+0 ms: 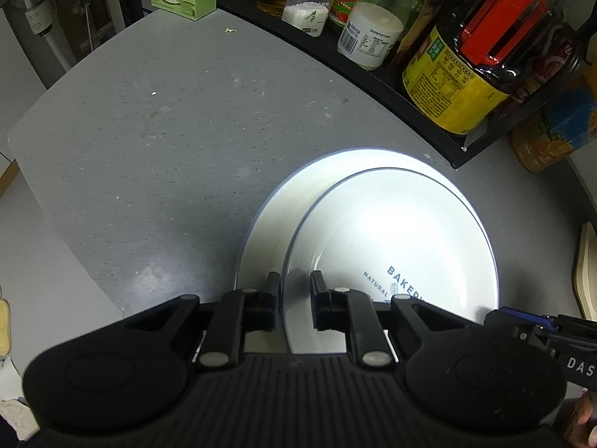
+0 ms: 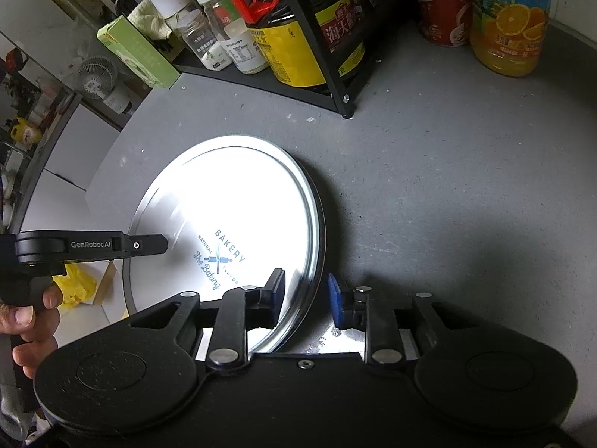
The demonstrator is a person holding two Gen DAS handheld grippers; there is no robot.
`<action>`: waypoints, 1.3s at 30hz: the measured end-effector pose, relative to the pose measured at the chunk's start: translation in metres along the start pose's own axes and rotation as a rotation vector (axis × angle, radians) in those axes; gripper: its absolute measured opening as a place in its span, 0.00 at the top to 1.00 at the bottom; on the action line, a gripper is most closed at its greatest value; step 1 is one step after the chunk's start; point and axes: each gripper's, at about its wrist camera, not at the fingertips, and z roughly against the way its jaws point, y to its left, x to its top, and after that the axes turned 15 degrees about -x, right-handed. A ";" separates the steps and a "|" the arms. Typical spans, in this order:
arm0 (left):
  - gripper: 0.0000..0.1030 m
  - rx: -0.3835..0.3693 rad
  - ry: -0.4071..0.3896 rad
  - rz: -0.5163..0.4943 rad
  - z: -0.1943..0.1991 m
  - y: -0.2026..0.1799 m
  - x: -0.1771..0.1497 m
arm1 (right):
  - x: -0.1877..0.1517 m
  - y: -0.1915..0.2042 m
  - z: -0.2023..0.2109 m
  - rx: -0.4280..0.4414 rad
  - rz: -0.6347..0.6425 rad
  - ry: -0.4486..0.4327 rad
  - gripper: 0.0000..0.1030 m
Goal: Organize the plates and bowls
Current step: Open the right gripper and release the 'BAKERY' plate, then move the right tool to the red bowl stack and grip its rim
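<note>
The left tongs (image 1: pixel 294 291) are pointed steeply downward with a narrow gap kept between the fingers, while the right tongs (image 2: pixel 306 300) are held wider apart.

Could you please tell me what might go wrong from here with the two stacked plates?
1. The BAKERY plate lies off-centre on the lower plate, and the right gripper has its fingers open around the rim. Lifted by the left gripper alone, it could tilt or slip.
2. Whether the left gripper really clamps the rim is unclear; a loose hold could drop it.
3. The black rack stands close behind, so a forward push could knock it.
</note>
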 end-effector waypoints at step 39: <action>0.33 -0.114 0.003 -0.288 0.050 -0.154 -0.041 | -0.078 -0.100 0.140 -0.041 -0.304 -0.275 0.10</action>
